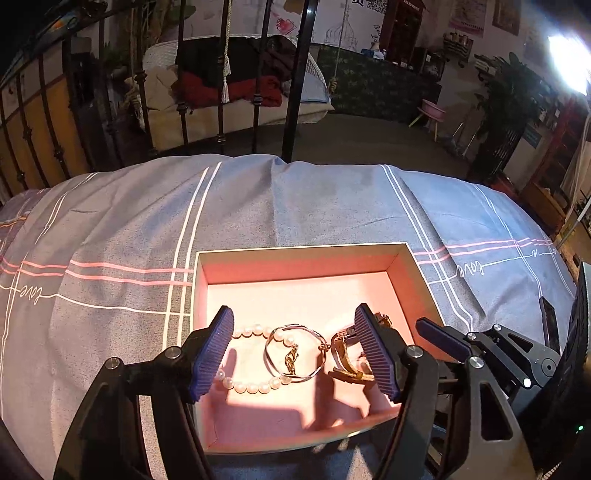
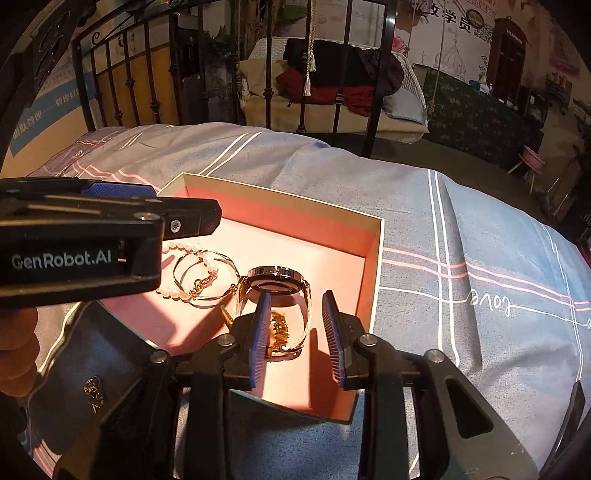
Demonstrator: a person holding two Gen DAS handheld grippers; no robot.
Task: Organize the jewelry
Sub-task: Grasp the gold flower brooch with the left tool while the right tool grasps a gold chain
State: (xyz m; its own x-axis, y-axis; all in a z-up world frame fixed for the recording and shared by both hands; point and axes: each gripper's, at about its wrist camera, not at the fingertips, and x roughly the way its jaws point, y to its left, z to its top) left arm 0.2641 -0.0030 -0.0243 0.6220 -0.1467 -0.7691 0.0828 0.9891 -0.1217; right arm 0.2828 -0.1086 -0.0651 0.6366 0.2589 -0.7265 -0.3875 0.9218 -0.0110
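"GenRobot.AI" in pale letters on black body of left gripper, seen from right wrist view. "love" in white script on grey-blue bedspread, upside down, at left and right of pink box; same word in right view. Chinese characters on far wall banner, too small to read surely.

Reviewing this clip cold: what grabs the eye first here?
The brightly lit pink-lined box on the grey striped bedspread stands out. Inside lie a pearl bracelet, a thin bangle overlapping it, and a gold watch. Both the left gripper and right gripper hover open above.
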